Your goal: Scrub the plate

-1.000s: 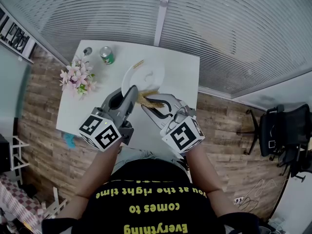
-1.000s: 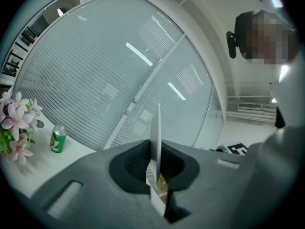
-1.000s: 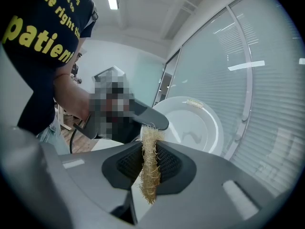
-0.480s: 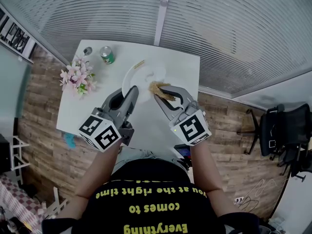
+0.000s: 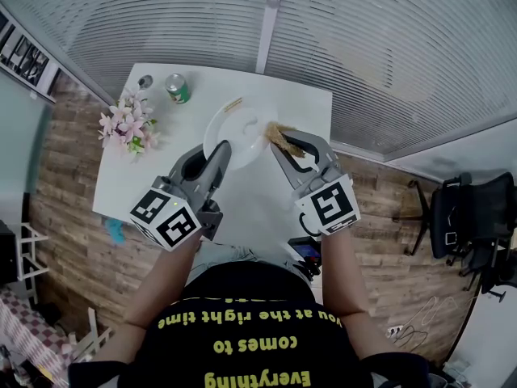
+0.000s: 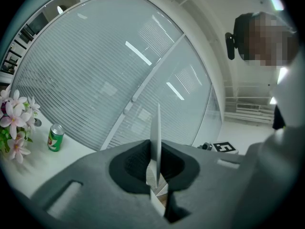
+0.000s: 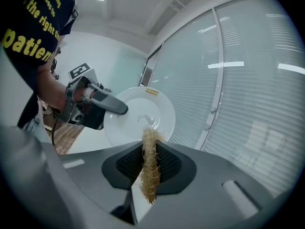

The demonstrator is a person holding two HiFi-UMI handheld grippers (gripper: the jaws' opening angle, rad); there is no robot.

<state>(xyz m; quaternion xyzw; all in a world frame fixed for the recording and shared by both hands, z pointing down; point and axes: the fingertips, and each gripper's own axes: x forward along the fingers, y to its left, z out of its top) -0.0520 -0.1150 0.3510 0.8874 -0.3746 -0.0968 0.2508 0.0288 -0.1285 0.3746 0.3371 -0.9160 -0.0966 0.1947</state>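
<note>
Left gripper (image 5: 218, 150) jaws are clamped on the lower-left rim of the white plate (image 5: 241, 129), which is held on edge above the white table (image 5: 303, 107). Right gripper (image 5: 280, 140) jaws are narrow, pinching a tan loofah scrubber (image 7: 150, 162) at the plate's right rim.

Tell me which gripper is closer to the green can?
Left. The left gripper, gripping the plate by its rim, is on the plate's side toward the green can. The right gripper, holding the scrubber, is across the plate, farther off.
</note>
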